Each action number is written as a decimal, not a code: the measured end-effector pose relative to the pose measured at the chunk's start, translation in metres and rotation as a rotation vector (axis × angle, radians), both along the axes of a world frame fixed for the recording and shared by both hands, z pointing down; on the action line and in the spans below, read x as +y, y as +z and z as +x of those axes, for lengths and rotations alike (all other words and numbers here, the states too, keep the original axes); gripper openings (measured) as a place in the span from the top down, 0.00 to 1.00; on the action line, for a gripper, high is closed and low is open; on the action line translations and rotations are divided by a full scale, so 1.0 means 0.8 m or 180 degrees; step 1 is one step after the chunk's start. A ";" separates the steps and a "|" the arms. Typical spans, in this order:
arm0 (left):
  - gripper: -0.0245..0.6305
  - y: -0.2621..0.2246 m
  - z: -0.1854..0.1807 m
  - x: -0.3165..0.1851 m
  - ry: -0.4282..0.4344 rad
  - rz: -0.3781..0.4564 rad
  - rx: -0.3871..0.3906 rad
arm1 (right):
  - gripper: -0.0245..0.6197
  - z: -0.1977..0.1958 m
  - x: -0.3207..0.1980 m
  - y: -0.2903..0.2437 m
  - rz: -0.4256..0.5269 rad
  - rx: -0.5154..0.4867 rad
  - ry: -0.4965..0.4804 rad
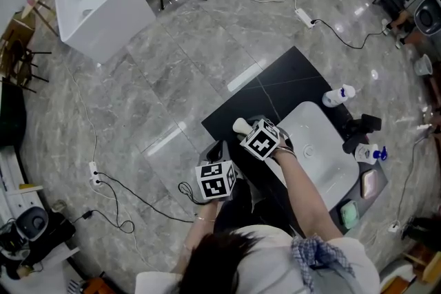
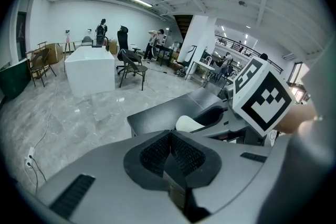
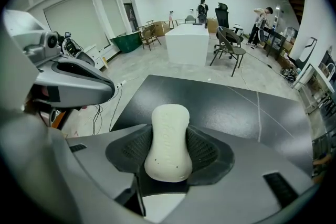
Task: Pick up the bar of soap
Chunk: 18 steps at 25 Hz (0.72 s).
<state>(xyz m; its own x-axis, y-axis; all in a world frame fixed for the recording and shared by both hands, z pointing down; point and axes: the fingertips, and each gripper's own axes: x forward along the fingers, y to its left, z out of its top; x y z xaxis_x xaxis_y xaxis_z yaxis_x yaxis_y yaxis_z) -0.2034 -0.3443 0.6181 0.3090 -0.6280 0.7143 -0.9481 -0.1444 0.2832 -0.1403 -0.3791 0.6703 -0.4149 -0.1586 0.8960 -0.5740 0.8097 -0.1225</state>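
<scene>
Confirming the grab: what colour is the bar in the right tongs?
Off-white. The bar of soap shows best in the right gripper view.

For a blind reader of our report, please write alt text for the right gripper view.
A white bar of soap is clamped in the right tongs, over a black tabletop. Behind is a hall with a grey floor, a white block and chairs.

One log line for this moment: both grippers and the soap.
right gripper: shut on bar of soap | left gripper: shut, empty | place: over black countertop
</scene>
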 end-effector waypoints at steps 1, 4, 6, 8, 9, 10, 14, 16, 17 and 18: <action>0.95 0.002 -0.001 0.002 -0.0005 -0.0016 -0.0003 | 0.63 0.000 0.001 0.000 -0.0021 -0.0014 0.0001; 0.95 0.002 -0.005 0.005 -0.0019 -0.0022 -0.0018 | 0.58 -0.001 0.003 0.000 -0.0065 -0.0081 0.0029; 0.95 0.003 -0.007 0.007 -0.0020 -0.0023 -0.0029 | 0.55 -0.003 0.004 0.001 -0.0031 -0.0118 0.0054; 0.95 0.004 -0.009 0.008 -0.0022 -0.0027 -0.0033 | 0.54 -0.004 0.006 0.002 -0.0009 -0.0140 0.0061; 0.95 0.003 -0.010 0.009 -0.0028 -0.0022 -0.0029 | 0.53 -0.005 0.007 0.001 0.0008 -0.0169 0.0062; 0.95 0.002 -0.012 0.009 -0.0037 -0.0010 -0.0024 | 0.53 -0.006 0.006 -0.002 0.0045 -0.0216 0.0067; 0.95 -0.003 -0.015 0.010 -0.0034 0.0032 -0.0033 | 0.52 -0.001 -0.005 -0.020 0.0293 -0.0357 0.0191; 0.95 -0.003 -0.013 0.010 -0.0028 0.0041 -0.0032 | 0.53 0.002 -0.007 -0.026 0.0365 -0.0356 0.0210; 0.95 -0.004 -0.012 0.011 -0.0029 0.0053 -0.0029 | 0.53 0.003 -0.006 -0.029 0.0384 -0.0361 0.0208; 0.95 -0.005 -0.010 0.011 -0.0030 0.0069 -0.0025 | 0.53 0.005 -0.004 -0.032 0.0395 -0.0371 0.0206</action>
<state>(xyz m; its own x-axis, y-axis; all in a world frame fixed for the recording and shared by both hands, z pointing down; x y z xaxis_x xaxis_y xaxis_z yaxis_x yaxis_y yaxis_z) -0.2118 -0.3355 0.6139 0.2973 -0.6463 0.7028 -0.9517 -0.1414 0.2726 -0.1367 -0.3821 0.6450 -0.5001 -0.2946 0.8143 -0.6131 0.7846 -0.0927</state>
